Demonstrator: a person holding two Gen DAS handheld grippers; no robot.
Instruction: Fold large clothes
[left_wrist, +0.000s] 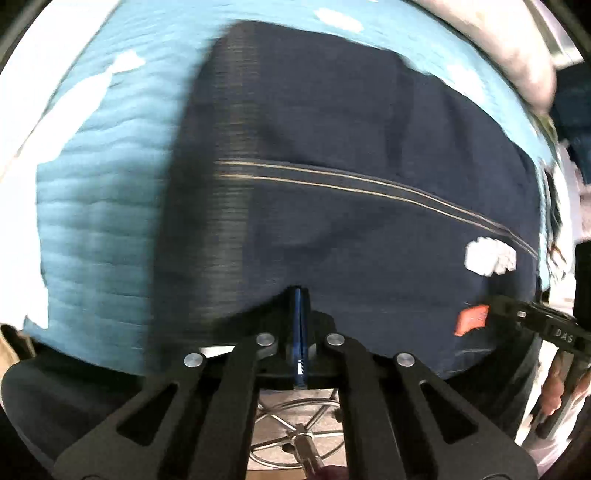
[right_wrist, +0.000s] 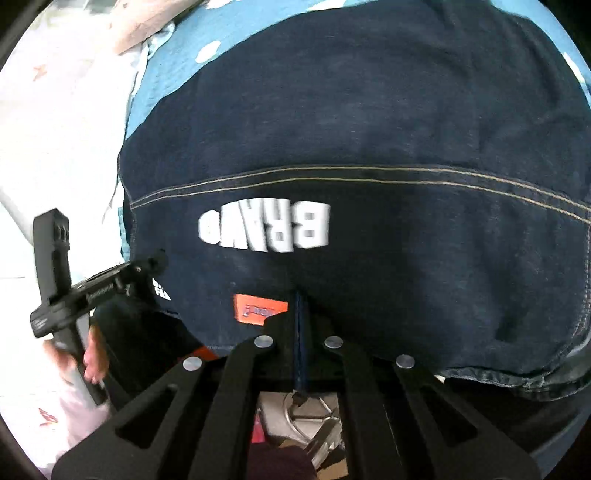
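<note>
A dark navy garment (left_wrist: 351, 155) with tan double stitching lies spread on a blue quilt (left_wrist: 110, 184) with white cloud shapes. In the right wrist view the navy garment (right_wrist: 369, 110) shows white upside-down letters (right_wrist: 264, 229) and an orange label (right_wrist: 258, 310). My left gripper (left_wrist: 300, 293) is shut, pinching the garment's near hem, which peaks at the tips. My right gripper (right_wrist: 301, 297) is shut on the same hem beside the orange label. Each view shows the other gripper: the right one (left_wrist: 496, 310) by the orange label (left_wrist: 472, 319), the left one (right_wrist: 159, 260) at the garment's left edge, in a person's hand (right_wrist: 90, 363).
Pale pink and white bedding (right_wrist: 55, 129) lies left of the quilt, and a pinkish pillow (left_wrist: 517, 55) sits at the far right corner. Below the bed's near edge stands a metal spoked chair base (left_wrist: 299, 430) on the floor.
</note>
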